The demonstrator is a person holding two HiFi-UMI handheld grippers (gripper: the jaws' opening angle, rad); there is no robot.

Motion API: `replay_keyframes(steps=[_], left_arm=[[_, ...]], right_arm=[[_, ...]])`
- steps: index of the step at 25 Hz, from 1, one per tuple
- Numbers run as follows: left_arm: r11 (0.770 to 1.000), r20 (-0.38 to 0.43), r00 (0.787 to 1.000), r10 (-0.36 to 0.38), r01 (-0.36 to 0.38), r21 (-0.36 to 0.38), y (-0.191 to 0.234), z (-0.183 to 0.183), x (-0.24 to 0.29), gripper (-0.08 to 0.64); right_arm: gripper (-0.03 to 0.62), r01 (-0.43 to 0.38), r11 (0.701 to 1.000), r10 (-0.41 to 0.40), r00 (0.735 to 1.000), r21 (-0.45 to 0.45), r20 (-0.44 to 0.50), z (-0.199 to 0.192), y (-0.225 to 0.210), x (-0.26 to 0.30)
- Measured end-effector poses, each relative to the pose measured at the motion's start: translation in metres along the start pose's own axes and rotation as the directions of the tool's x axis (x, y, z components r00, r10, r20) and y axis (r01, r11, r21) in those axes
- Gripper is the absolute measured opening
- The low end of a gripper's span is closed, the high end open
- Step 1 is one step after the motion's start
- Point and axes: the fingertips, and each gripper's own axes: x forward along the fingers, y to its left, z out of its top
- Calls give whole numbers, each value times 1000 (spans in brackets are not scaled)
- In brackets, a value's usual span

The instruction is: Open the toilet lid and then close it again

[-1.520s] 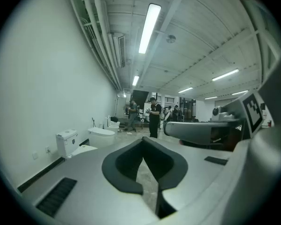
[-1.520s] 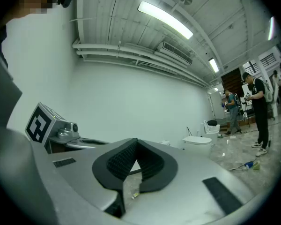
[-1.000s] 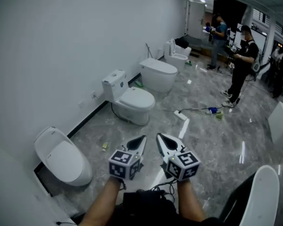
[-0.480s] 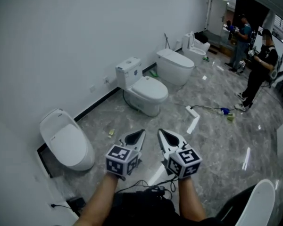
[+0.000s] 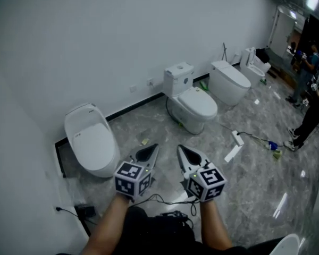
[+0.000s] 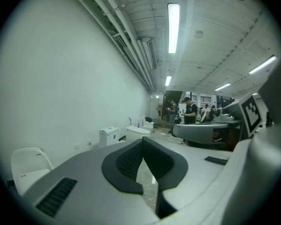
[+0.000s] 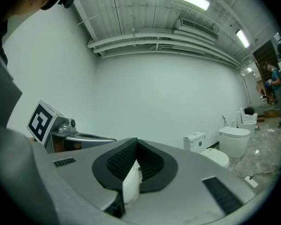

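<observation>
Now | left tongs [image 5: 153,147], right tongs [image 5: 180,148] together | marbled floor [image 5: 250,179] | toilet [image 5: 90,139] by white wall [image 5: 95,41]

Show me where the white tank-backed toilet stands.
Head view, upper centre: the white toilet with the boxy tank stands by the wall, between the oval tankless toilet (left) and the rounded tankless toilet.

Head view steeply down, gripper views low, level, sharing tank toilet [image 5: 196,104]

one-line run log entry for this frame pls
stage: pre-contact | left gripper: shut, empty | right gripper: shut, empty | nearest white oval toilet lid: down, untouched, ahead-left of both grippers
</observation>
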Motion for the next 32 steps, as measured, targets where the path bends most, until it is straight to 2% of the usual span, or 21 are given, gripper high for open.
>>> replay_keyframes(steps=[8, 18, 23, 27, 32], left_arm=[[984, -13, 986, 165, -166, -61, 79, -12, -43, 6], [938, -69, 945, 319, -325, -117, 200, -47, -94, 6], [913, -112, 919, 379, -391, -119, 265, -70, -113, 8], [886, -155, 890, 428, -447, -122, 315, -102, -127, 6], [857, -224, 861, 456, -493, -150, 371, -155, -139, 6]], right_arm=[[9, -157, 988, 156, 986, -12, -52, -6, 57, 69], [10, -289, 957, 288, 948, 15, -133, -32, 138, 174], [11, -334, 942, 335, 925, 38, -178, -52, 173, 234], [11, -351, 935, 355, 908, 60, -221, -83, 192, 276], [11, -337, 933, 361, 886, 129, -293, -133, 209, 323]])
